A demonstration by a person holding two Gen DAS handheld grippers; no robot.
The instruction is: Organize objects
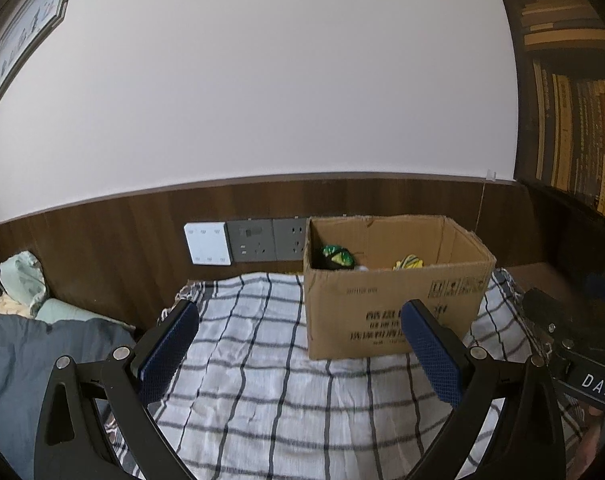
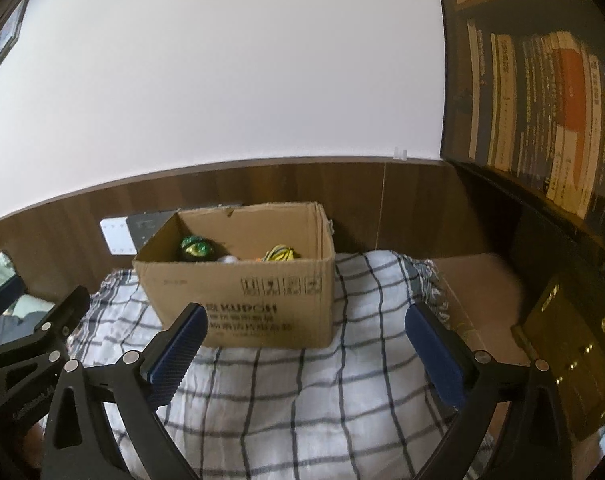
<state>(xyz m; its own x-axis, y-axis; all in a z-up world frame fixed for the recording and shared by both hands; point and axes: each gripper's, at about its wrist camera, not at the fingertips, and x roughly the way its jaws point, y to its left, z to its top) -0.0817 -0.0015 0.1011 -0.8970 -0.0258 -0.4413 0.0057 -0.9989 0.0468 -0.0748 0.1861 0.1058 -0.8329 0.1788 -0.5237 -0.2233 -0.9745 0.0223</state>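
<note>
Left wrist view shows the left gripper (image 1: 302, 344) with its jaws spread wide and nothing between them, hovering over a checked cloth (image 1: 262, 360). An open cardboard box (image 1: 382, 304) stands on the cloth toward its far edge, near the wood-panelled wall (image 1: 122, 240). Inside lie a green toy (image 1: 336, 257) and a yellow toy (image 1: 408, 262). The right gripper (image 2: 304, 350) also gapes wide, empty, just short of the box.
</note>
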